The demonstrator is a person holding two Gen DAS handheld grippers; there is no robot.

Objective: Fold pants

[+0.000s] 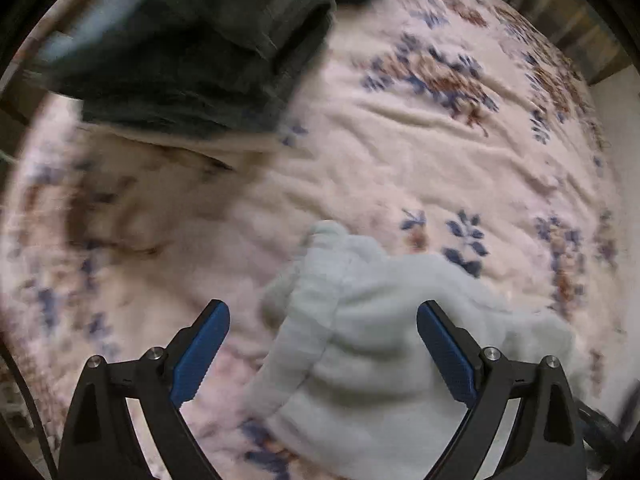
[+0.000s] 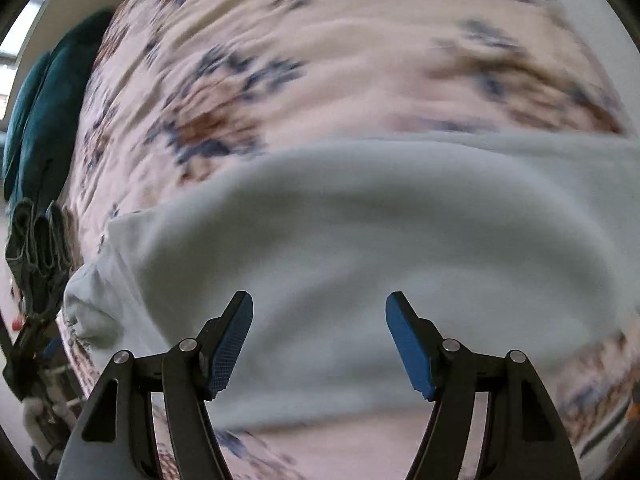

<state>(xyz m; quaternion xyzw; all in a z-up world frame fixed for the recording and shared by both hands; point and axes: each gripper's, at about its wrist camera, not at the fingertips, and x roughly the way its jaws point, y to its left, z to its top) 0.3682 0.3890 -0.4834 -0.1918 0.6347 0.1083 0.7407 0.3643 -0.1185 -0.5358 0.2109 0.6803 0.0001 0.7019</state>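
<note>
Above pale pants (image 2: 360, 216), right tool (image 2: 319, 300) agape, empty.

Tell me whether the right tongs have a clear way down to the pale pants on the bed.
Probably yes. The right tongs stand open directly above the pale pants, which lie spread on the floral bedspread; nothing shows between them.

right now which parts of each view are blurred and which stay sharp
Left wrist view: the tool is sharp, the bedspread fairly clear at right, smeared at left, the dark clothes blurred. Right wrist view: the tool is crisp, but the pale pants and floral bedspread are streaked; both views bulge with fisheye distortion.
</note>
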